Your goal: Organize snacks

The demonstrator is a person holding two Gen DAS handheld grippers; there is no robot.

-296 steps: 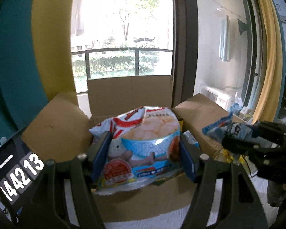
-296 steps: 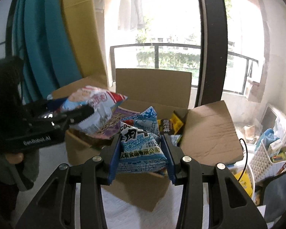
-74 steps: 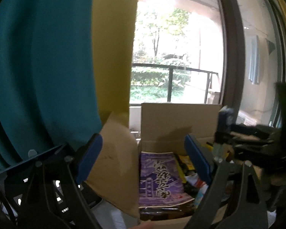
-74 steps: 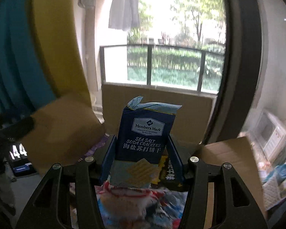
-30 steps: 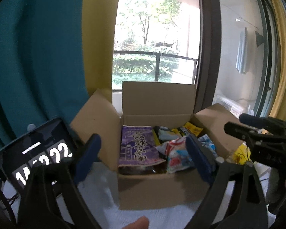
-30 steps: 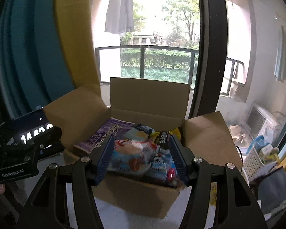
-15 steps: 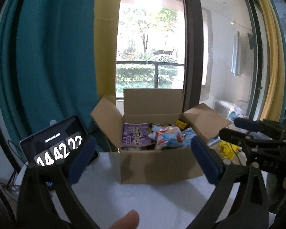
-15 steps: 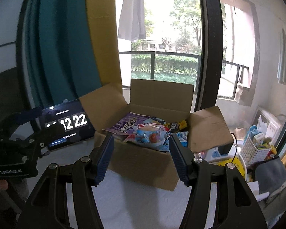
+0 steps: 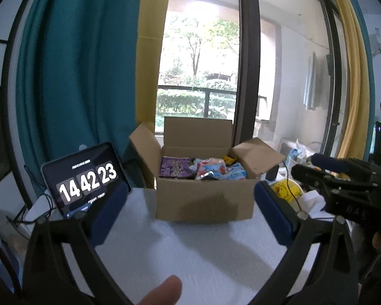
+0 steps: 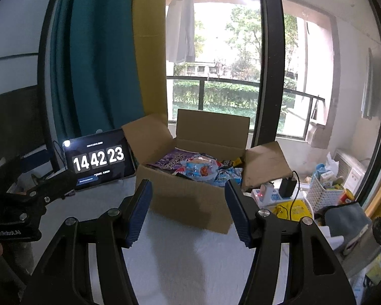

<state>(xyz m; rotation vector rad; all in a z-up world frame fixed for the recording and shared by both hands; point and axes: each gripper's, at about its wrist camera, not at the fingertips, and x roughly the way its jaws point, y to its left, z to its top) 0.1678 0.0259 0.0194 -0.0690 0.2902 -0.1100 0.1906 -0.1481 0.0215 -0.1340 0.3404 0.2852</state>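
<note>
So both grippers had pulled back from the cardboard box (image 9: pixel 203 198): left gripper (image 9: pixel 190 211) and right gripper (image 10: pixel 188 211) spread wide, holding nothing. Snack packets (image 10: pixel 200 169) all sat inside the box now, so packing looked about finished.

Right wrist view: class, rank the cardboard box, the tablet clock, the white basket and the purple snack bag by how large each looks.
1. Cardboard box
2. Tablet clock
3. White basket
4. Purple snack bag, partly covered by other snacks

Fisheye distortion may shrink the basket.
</note>
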